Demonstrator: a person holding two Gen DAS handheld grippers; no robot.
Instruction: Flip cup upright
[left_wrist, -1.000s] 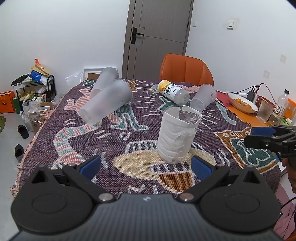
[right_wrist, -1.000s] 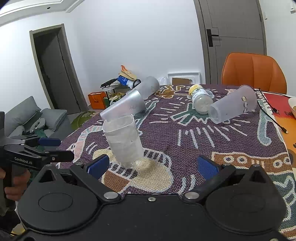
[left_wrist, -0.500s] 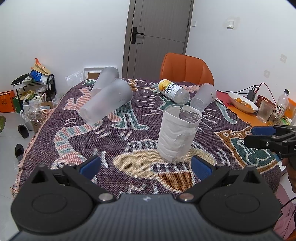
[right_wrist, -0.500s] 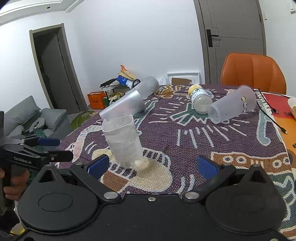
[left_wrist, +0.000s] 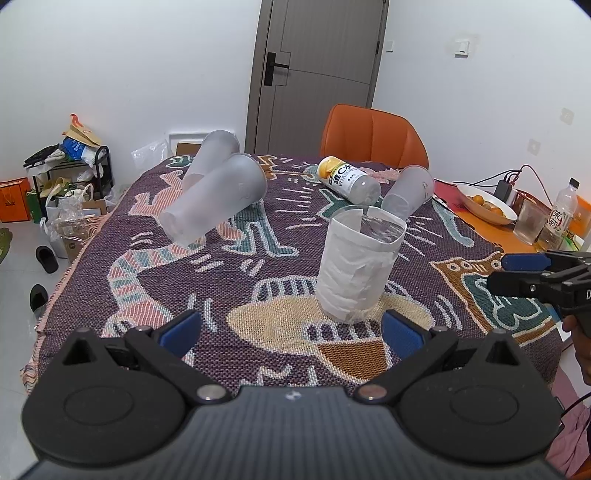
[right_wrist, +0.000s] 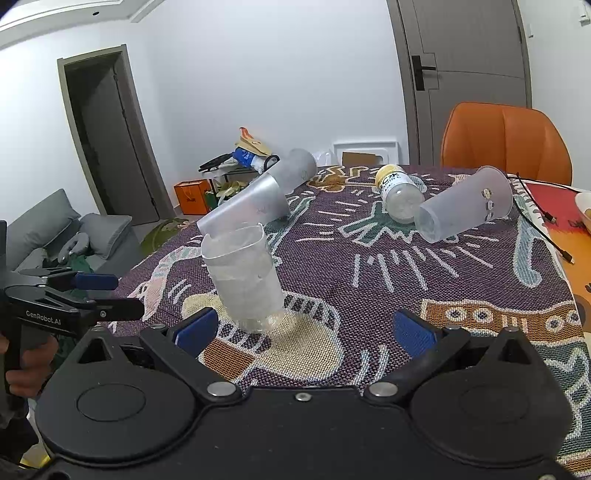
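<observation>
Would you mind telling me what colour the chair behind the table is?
The chair is orange, clearest in the right wrist view.

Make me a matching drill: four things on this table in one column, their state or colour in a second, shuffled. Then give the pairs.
1. taped cup
2. yellow-capped bottle
3. chair
4. left gripper

A. orange
B. open, holding nothing
C. standing upright, mouth up
D. lying on its side

Pairs: 1-C, 2-D, 3-A, 4-B
</observation>
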